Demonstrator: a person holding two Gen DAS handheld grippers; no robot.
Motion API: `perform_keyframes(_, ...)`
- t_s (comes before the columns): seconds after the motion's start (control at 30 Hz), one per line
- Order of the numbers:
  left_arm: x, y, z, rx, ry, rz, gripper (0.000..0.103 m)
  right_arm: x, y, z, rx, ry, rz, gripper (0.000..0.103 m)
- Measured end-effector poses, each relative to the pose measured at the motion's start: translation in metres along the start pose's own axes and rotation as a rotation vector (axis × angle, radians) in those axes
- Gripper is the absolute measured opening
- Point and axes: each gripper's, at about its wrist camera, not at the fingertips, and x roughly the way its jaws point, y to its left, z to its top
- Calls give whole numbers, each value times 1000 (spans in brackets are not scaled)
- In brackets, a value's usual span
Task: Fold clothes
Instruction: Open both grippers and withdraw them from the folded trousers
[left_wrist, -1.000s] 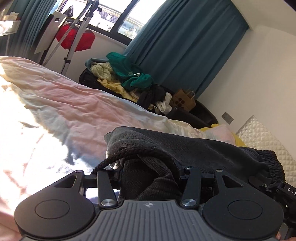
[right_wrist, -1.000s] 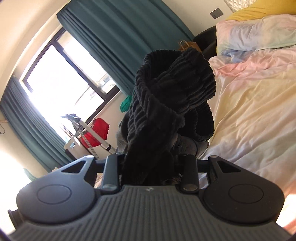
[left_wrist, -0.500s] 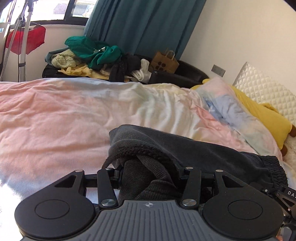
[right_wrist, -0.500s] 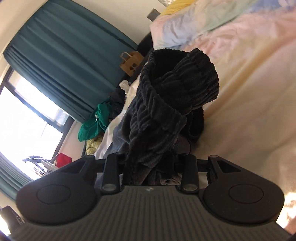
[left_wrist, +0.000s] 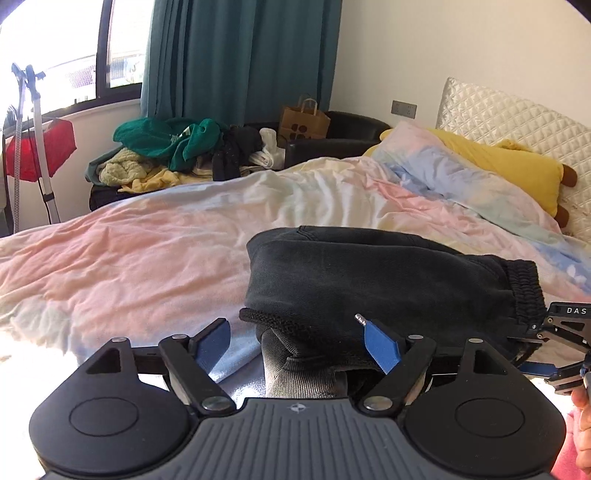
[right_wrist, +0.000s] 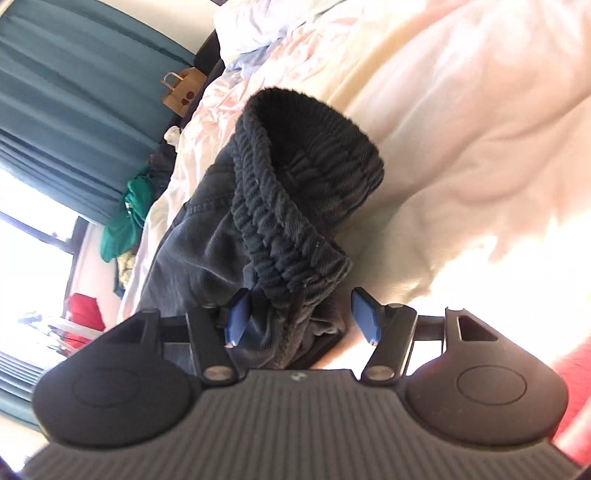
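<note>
Pastel duvet (left_wrist: 155, 254) on bed, dark trousers (left_wrist: 373, 273) folded near middle. Left gripper (left_wrist: 297, 341) and right gripper (right_wrist: 301, 317) just spread, cloth lying loose between pads, probably released. Risk: a withdrawing finger snagging the waistband (right_wrist: 306, 192), undoing fold.

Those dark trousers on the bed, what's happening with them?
A person with a gripper in each hand is folding the dark trousers on the pastel duvet. Both the left gripper and the right gripper have just been opening; cloth lies between the spread fingers, but nothing clamps it. The trousers rest folded on the bed.
</note>
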Motion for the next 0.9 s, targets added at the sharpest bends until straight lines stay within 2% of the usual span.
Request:
perform_keyframes(0.1, -46, -5, 6, -19, -33, 3, 89, -44, 21, -6, -122, -54, 15, 62)
perform_keyframes(0.23, -116, -20, 12, 3, -114, 30, 100, -105, 46, -18, -295, -136, 41, 62)
perform_keyframes(0.4, -196, -30, 14, 13, -181, 35, 103, -169, 83, -31, -479, -220, 64, 63)
perform_keyframes(0.43, -211, -32, 13, 16, -191, 41, 103, -181, 89, -35, -507, -236, 73, 65)
perform_keyframes(0.47, -226, -34, 11, 19, -203, 49, 103, -193, 95, -40, -528, -253, 89, 75)
perform_keyframes(0.5, -236, -35, 9, 23, -212, 57, 103, -203, 98, -45, -547, -271, 106, 88)
perform_keyframes(0.67, -291, -37, -7, 17, -259, 82, 103, -251, 116, -78, -657, -352, 139, 86)
perform_keyframes(0.77, -308, -34, -19, 4, -273, 85, 103, -267, 120, -100, -700, -401, 136, 86)
perform_keyframes(0.9, -323, -30, -34, -1, -285, 105, 103, -273, 121, -127, -742, -423, 139, 86)
